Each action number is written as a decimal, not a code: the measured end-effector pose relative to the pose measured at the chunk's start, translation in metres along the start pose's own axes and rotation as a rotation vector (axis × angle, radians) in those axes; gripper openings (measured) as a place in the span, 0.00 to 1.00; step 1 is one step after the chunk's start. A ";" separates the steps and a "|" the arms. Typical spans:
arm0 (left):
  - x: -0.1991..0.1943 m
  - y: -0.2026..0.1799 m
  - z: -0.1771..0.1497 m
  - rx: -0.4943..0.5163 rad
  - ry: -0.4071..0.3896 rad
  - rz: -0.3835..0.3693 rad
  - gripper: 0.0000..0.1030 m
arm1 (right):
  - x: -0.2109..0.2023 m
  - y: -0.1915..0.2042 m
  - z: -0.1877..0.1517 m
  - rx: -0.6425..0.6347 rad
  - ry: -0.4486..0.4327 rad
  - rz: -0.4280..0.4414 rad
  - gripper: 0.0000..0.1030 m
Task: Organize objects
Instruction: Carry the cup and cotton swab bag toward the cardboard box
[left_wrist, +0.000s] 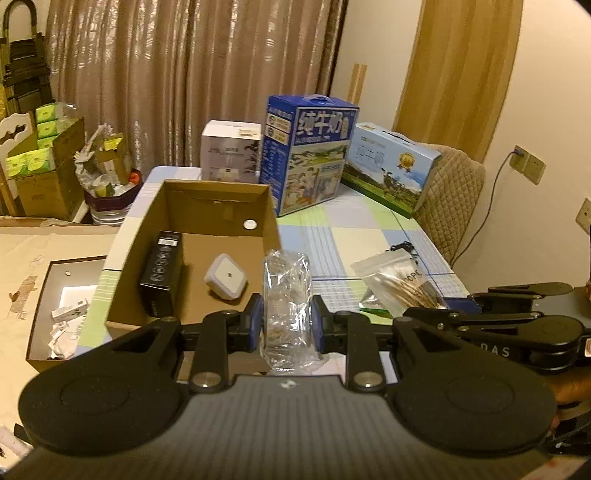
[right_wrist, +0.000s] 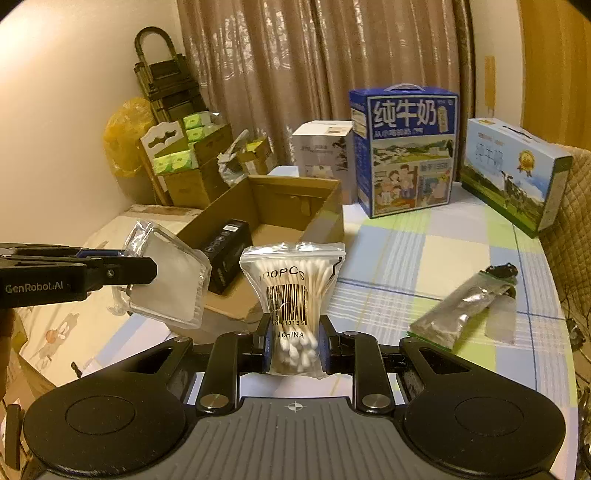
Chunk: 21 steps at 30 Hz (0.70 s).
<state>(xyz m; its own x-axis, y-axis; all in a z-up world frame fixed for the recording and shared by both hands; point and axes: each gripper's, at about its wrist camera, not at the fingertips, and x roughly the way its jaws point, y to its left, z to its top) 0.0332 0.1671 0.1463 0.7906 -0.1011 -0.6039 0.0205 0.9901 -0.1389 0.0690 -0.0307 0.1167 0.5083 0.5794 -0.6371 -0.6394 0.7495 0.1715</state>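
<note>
My left gripper (left_wrist: 287, 325) is shut on a clear plastic packet (left_wrist: 287, 295) and holds it above the near edge of the open cardboard box (left_wrist: 147, 236). The packet also shows in the right wrist view (right_wrist: 170, 280). The box holds a black carton (left_wrist: 161, 271) and a small white square device (left_wrist: 226, 277). My right gripper (right_wrist: 293, 345) is shut on a bag of cotton swabs (right_wrist: 291, 288), held upright above the checked tablecloth (right_wrist: 424, 258), to the right of the box (right_wrist: 288, 206). The bag also shows in the left wrist view (left_wrist: 399, 280).
A foil sachet (right_wrist: 461, 306) lies on the table at the right. A blue milk carton case (right_wrist: 406, 151), a light blue gift box (right_wrist: 513, 170) and a white box (right_wrist: 321, 147) stand at the back. A shallow box with scraps (left_wrist: 62, 306) lies left, off the table.
</note>
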 end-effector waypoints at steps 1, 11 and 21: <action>-0.001 0.003 0.000 -0.001 -0.001 0.005 0.22 | 0.002 0.002 0.001 -0.003 0.001 0.002 0.20; -0.001 0.048 0.011 -0.012 -0.006 0.075 0.22 | 0.027 0.022 0.019 -0.040 0.007 0.026 0.20; 0.029 0.079 0.033 0.007 0.008 0.113 0.21 | 0.070 0.033 0.042 -0.036 0.019 0.056 0.20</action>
<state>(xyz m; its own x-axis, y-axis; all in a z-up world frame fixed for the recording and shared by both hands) 0.0783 0.2452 0.1440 0.7835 0.0105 -0.6213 -0.0641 0.9959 -0.0641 0.1077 0.0482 0.1099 0.4605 0.6133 -0.6417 -0.6869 0.7041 0.1801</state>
